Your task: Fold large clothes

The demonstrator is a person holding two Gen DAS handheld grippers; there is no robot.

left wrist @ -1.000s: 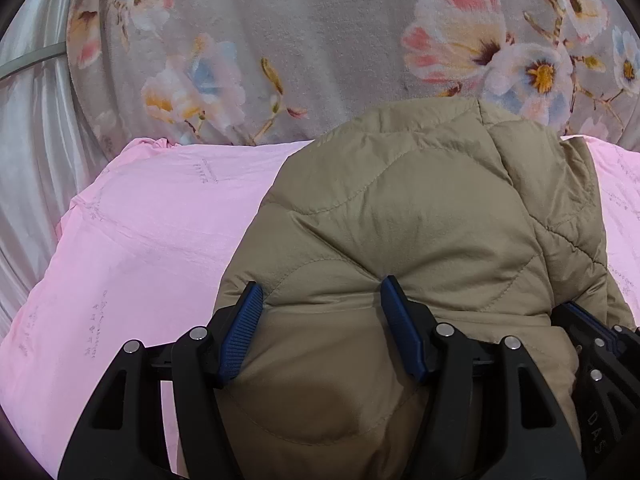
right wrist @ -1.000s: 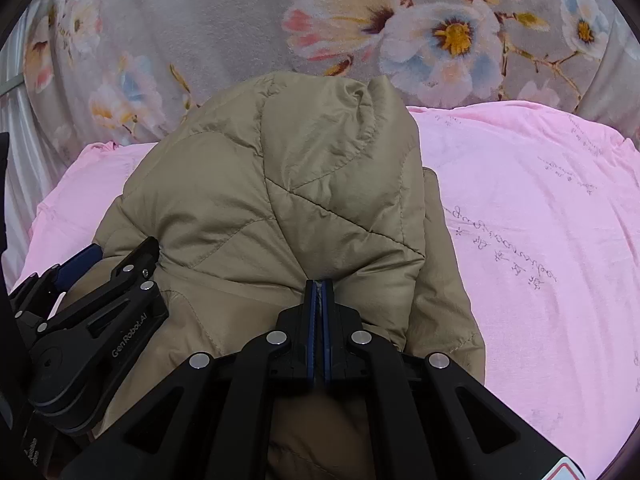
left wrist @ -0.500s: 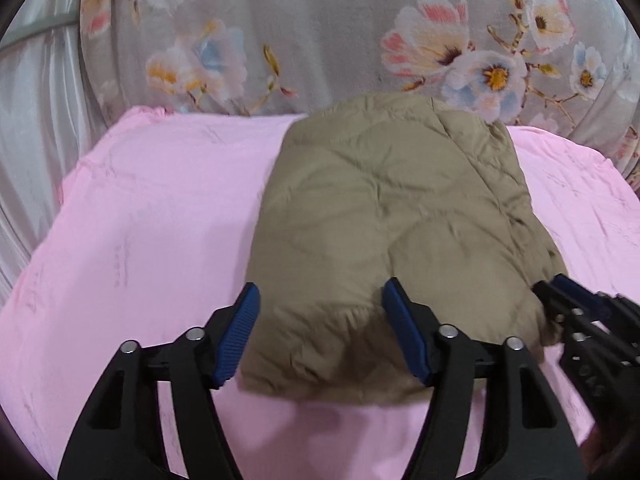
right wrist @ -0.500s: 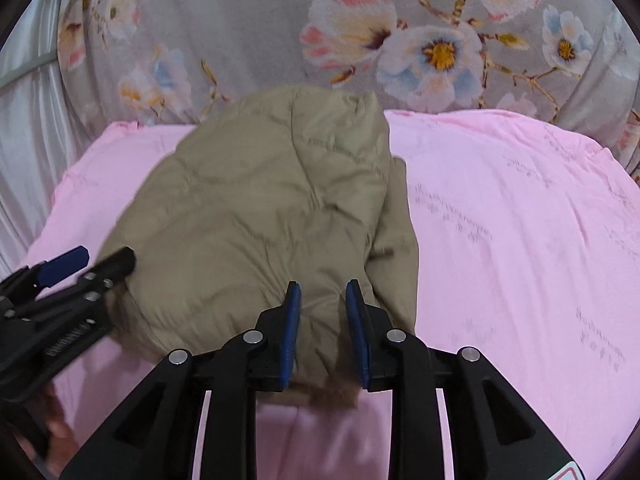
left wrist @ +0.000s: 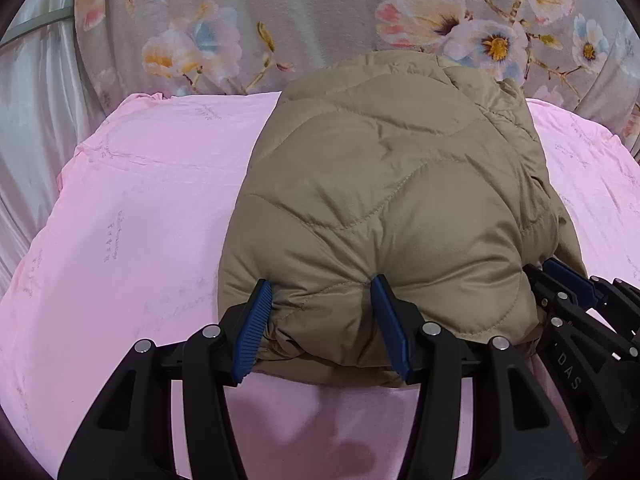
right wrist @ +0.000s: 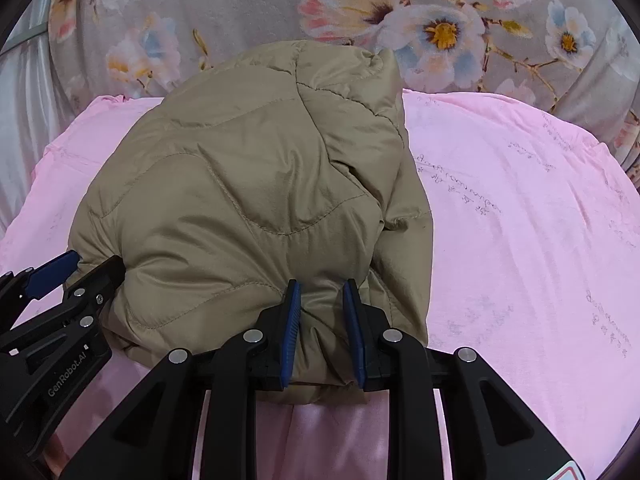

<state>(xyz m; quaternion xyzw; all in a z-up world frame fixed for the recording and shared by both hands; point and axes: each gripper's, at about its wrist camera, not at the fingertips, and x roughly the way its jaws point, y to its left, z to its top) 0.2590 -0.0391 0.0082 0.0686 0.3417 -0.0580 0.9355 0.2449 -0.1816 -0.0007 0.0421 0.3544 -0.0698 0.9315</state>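
A tan quilted jacket (left wrist: 380, 184) lies folded in a puffy bundle on the pink sheet (left wrist: 140, 220). My left gripper (left wrist: 320, 284) is at the bundle's near left edge. Its jaws are closing, and the blue pads (left wrist: 256, 320) press into a thick fold of the jacket. In the right wrist view the jacket (right wrist: 248, 184) fills the middle. My right gripper (right wrist: 322, 284) is at its near right edge, jaws closing, pads squeezing a narrow bunch of fabric. Each gripper shows in the other's view: the right gripper (left wrist: 560, 276) and the left gripper (right wrist: 60, 276).
The pink sheet (right wrist: 520, 240) spreads wide on both sides of the jacket. Behind it hangs a grey cloth with large flowers (left wrist: 320, 12). A pale satin curtain (left wrist: 32, 100) stands at the far left.
A second ago both grippers were on the jacket. Half a second ago both stood open, drawn back from the flat jacket. Now both have moved forward and closed onto its near edge.
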